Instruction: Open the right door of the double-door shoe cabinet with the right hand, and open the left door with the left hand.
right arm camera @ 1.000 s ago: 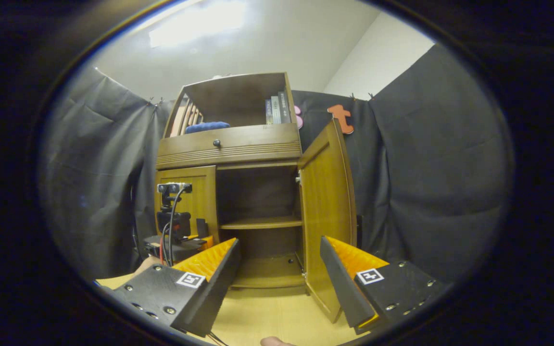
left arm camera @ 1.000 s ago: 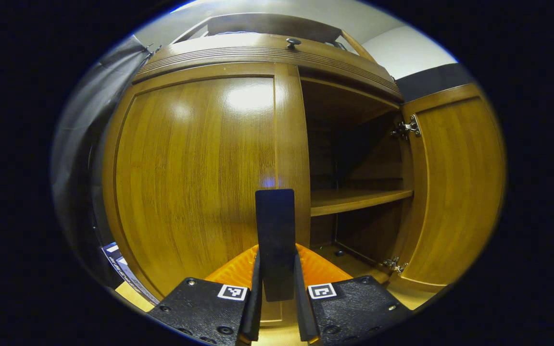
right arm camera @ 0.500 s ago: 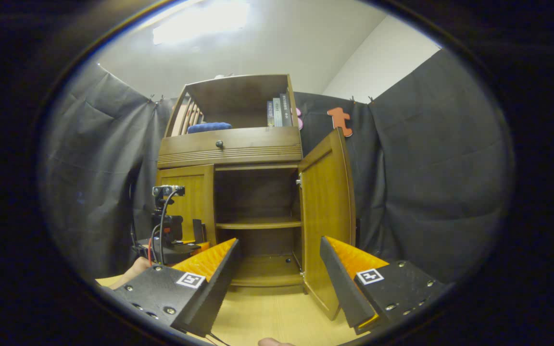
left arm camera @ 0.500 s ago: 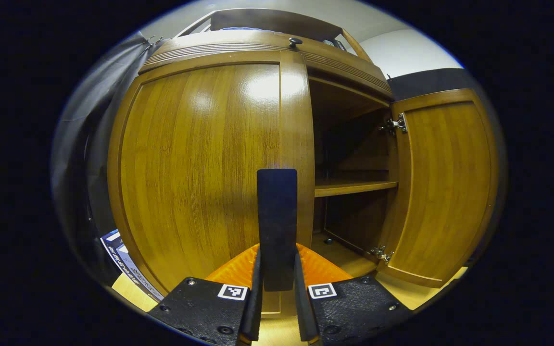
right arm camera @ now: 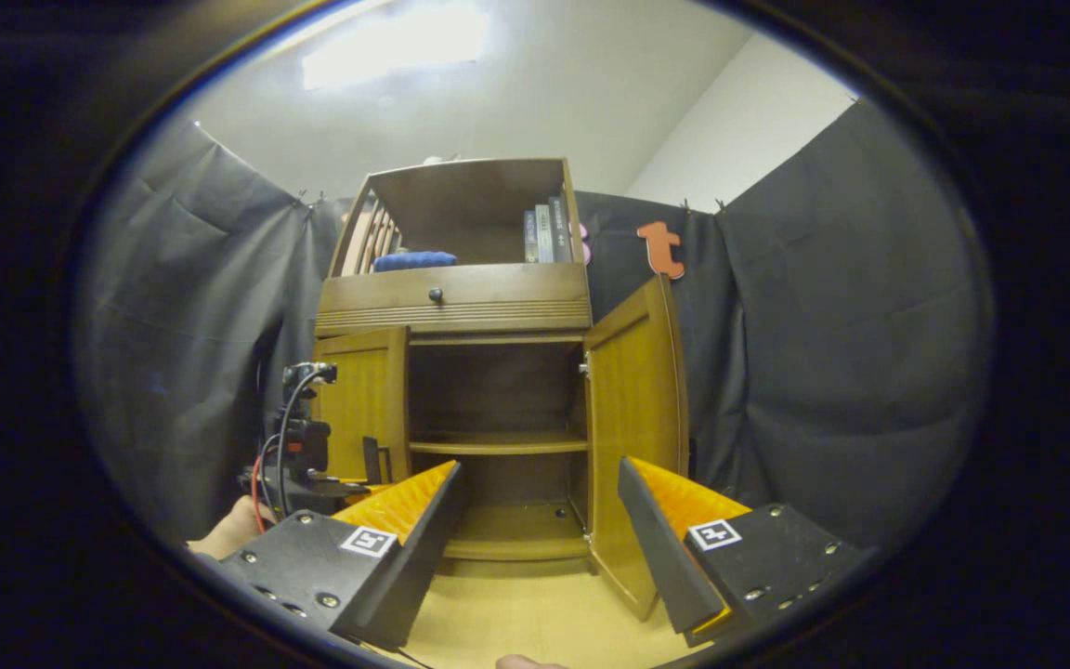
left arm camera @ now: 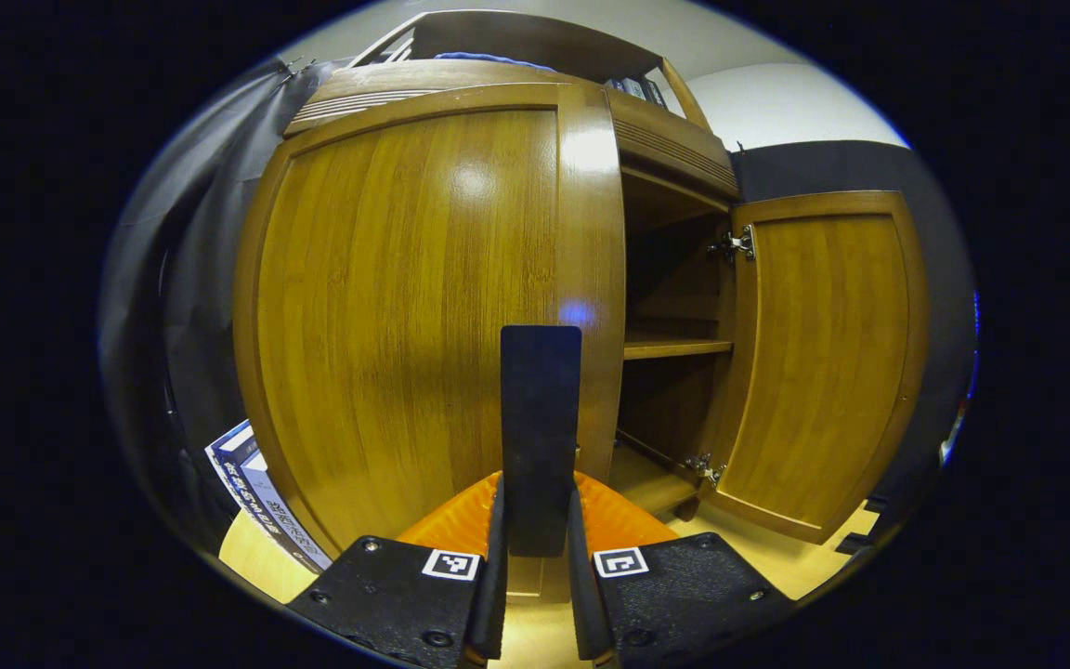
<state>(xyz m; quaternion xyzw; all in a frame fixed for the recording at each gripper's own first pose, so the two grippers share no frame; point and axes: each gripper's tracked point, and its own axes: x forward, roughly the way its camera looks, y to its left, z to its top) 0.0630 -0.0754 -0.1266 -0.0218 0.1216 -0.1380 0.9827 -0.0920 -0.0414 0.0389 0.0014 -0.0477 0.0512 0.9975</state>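
Black cloth backs the cabinet (right arm camera: 461, 307). Its right door (right arm camera: 632, 446) stands wide; the left door (left arm camera: 424, 297) is partly swung out. At 12 o'clock ahead, the left gripper (left arm camera: 535, 548) is clamped on the upright handle (left arm camera: 540, 418). The right gripper (right arm camera: 535, 539) hangs back, fingers apart.

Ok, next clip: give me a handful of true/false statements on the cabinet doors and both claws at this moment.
1. The right door stands wide open. True.
2. The left claw is shut on the left door's handle. True.
3. The right claw grips the right door. False: it is open and holds nothing, away from the cabinet.
4. The shelf inside carries shoes. False: the part in view is bare.
5. The left door is fully shut. False: it has swung partly out.
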